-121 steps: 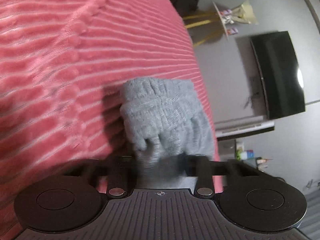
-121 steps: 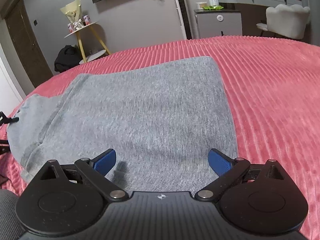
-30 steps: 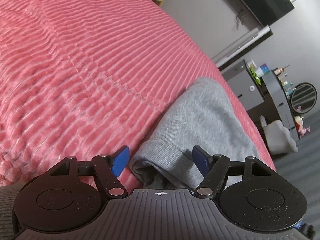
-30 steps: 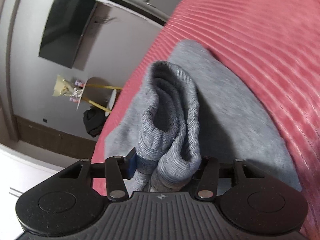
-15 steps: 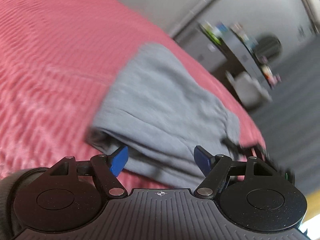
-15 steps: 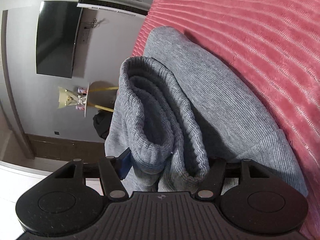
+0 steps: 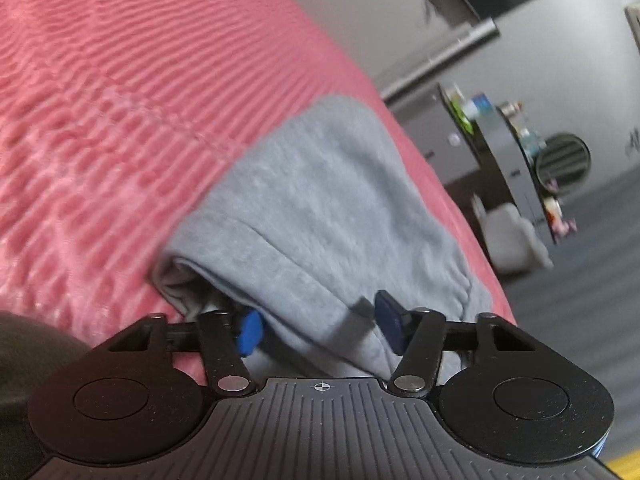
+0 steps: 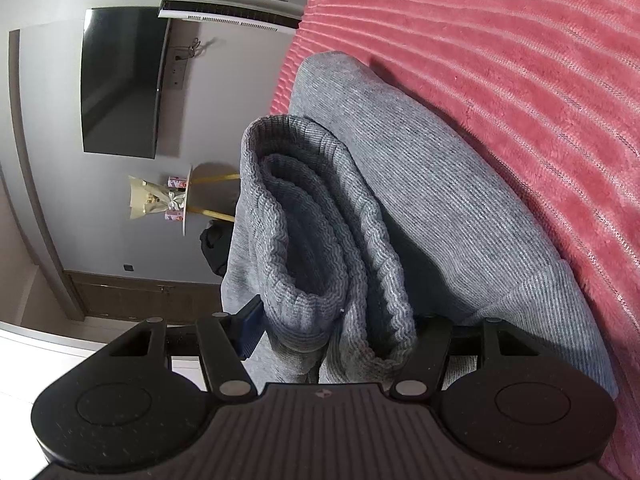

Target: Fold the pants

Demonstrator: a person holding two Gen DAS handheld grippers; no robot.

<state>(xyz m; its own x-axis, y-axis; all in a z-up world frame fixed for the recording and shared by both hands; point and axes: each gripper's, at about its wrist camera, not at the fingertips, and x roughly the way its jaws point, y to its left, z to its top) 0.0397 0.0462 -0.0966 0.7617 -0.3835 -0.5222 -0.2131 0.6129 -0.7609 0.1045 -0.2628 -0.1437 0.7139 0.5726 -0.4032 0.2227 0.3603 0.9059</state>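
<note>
The grey pants lie folded on the pink ribbed bedspread. My left gripper is open, its blue pads on either side of the near folded edge, the left pad at the mouth of the fold. In the right wrist view my right gripper is shut on the ribbed waistband of the pants, which bunches up between the fingers and hides the right pad. The rest of the cloth trails onto the bedspread.
A wall TV, a small round table with a bouquet and a dark bag stand beyond the bed's edge. A dresser with a round mirror and a white chair are past the bed's other side.
My left gripper has moved in onto the folded edge, its jaws narrower around the cloth. My right gripper still grips the waistband, with little movement.
</note>
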